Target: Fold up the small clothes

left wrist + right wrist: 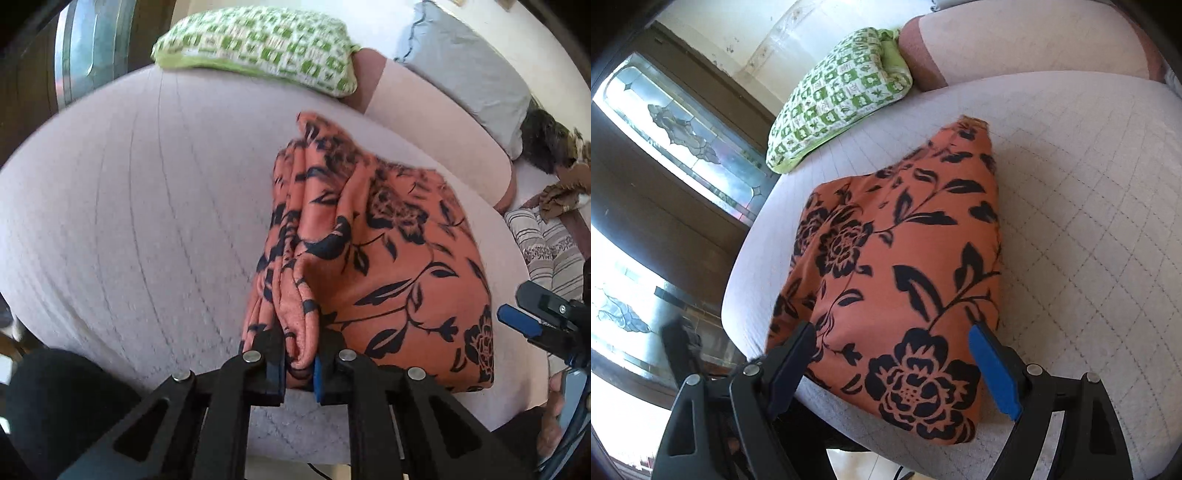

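An orange garment with a black flower print [399,258] lies folded on a pale quilted seat [129,221]. My left gripper [299,365] is shut on the bunched folds at the garment's near left edge, and the cloth rises in pleats from the pads. In the right wrist view the same garment [894,240] lies flat, with a narrow end pointing away. My right gripper [890,332] stands open above its near corner, one finger over each side and nothing pressed between them. In the left wrist view, the right gripper [524,321] shows at the picture's right edge.
A green-and-white patterned pillow [258,44] [842,96] lies at the far end of the seat [1089,221]. A grey pillow [469,66] and striped cloth [546,247] lie to the right. A dark door with leaded glass [683,136] stands left of the seat edge.
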The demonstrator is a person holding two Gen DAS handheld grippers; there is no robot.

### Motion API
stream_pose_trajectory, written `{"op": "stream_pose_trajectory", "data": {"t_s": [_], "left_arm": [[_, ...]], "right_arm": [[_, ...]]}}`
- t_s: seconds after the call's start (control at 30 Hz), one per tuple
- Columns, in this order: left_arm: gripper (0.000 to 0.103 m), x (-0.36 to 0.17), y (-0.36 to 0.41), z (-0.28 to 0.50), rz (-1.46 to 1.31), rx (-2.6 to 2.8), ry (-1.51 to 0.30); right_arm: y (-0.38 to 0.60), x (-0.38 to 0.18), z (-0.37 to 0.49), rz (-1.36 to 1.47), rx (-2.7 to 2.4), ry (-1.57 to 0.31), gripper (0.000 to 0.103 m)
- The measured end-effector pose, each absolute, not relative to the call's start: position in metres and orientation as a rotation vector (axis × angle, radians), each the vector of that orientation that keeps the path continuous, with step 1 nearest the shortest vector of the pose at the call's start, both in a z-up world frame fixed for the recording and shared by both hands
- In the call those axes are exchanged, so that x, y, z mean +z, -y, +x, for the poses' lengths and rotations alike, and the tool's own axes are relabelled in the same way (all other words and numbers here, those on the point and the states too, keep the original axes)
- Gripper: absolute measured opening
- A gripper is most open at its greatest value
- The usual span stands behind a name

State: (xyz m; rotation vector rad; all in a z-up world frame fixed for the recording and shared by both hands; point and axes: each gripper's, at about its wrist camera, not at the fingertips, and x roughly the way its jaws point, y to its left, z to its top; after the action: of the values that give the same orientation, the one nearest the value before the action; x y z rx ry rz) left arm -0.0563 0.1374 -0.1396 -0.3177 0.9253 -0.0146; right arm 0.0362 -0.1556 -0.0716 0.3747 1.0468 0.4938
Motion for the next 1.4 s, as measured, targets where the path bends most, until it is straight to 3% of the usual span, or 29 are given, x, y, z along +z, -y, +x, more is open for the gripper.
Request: {"op": "stream_pose_trajectory", "data": {"t_s": [0.2,0.3,0.5,0.67,0.83,0.87,0.9,1.07,1.33,1.37,1.4], "left_arm": [[0.012,-0.145,-0.141,-0.06,-0.341,-0.015,-0.947],[0.013,-0.146,-0.133,-0.052,-0.333,0.0,-0.969],[0.017,-0.082,-0.119,-0.06,-0.214,0.032,-0.823],[0.017,-0.054,-0.093,-0.017,-0.182,-0.091,-0.746],[0.019,-0.117,-0.094,0.058,-0.13,-0.074,-0.957],[0.006,-0.139,-0.102,0.068,-0.138,-0.023,-1.024],[0.006,-0.149,-0.113,0.068,-0.181,-0.023,-1.014],[0.006,-0.143,-0.109,0.057,-0.108,-0.032,-0.972],[0.006,-0.142,-0.114,0.053,-0.126,-0.06,-0.964],[0.006,-0.142,-0.11,0.055,-0.125,-0.059,-0.961],[0.006,-0.142,-0.11,0.054,-0.123,-0.061,-0.957]], "right_arm": [[0.152,-0.063,0.048,0.437,0.535,-1.008,0.087],[0.148,-0.102,0.064,0.541,0.603,-1.132,0.091],[0.157,-0.117,0.066,0.675,0.643,-1.123,0.093],[0.16,-0.121,0.058,0.714,0.656,-1.084,0.094],[0.165,-0.121,0.056,0.742,0.661,-1.068,0.094],[0.167,-0.119,0.055,0.739,0.666,-1.075,0.094],[0.169,-0.117,0.056,0.737,0.673,-1.085,0.094],[0.21,-0.09,0.062,0.704,0.603,-0.99,0.094],[0.225,-0.151,0.135,0.894,0.523,-1.15,0.094],[0.222,-0.15,0.138,0.893,0.526,-1.143,0.093],[0.217,-0.149,0.143,0.891,0.549,-1.147,0.083]]}}
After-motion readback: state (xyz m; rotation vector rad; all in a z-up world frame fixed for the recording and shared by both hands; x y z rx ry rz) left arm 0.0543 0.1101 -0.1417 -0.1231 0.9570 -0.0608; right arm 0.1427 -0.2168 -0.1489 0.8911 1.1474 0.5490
